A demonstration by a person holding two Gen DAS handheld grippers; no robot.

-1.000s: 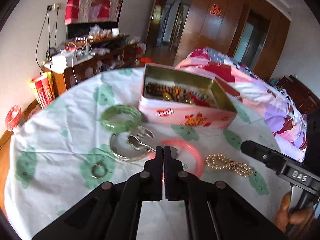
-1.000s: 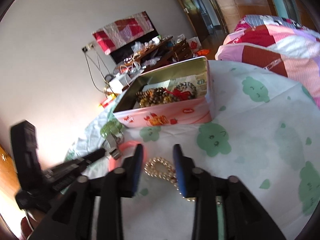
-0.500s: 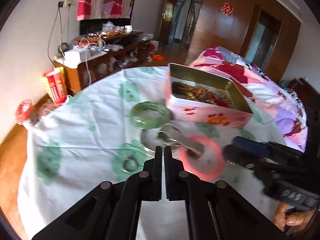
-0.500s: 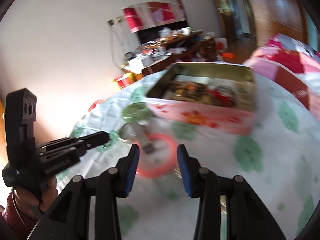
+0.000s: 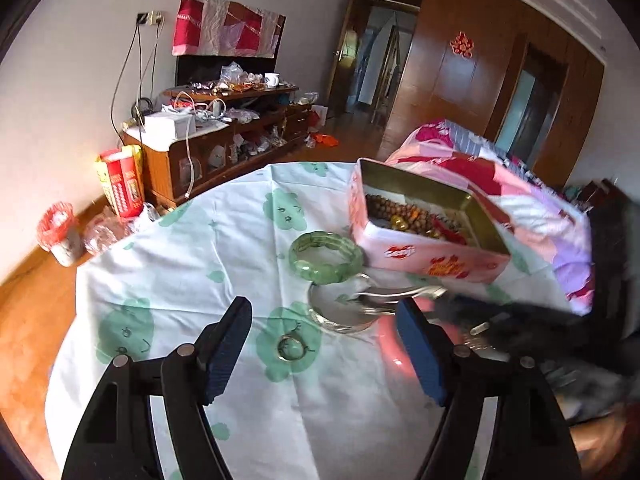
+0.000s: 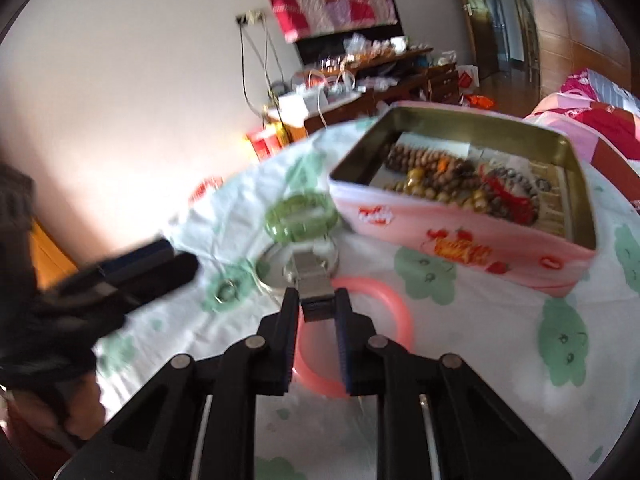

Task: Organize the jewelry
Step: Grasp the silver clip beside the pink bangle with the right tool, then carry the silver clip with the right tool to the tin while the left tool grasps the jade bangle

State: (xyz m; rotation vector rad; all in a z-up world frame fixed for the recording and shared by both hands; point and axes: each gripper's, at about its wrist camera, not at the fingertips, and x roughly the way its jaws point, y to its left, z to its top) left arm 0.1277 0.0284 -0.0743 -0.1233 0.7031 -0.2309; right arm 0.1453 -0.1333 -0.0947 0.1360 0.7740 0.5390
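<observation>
A cloth-covered table (image 5: 224,240) carries a pink tin (image 5: 420,256), green bangle (image 5: 325,256), pink ring (image 6: 396,308) and small ring (image 5: 290,348).

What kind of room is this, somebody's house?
Most likely a home, a bedroom or living room. There's a bed with a patchwork quilt, a cluttered wooden TV cabinet against the wall, and wooden doors. The jewelry lies on a round table with a cloth.
</observation>
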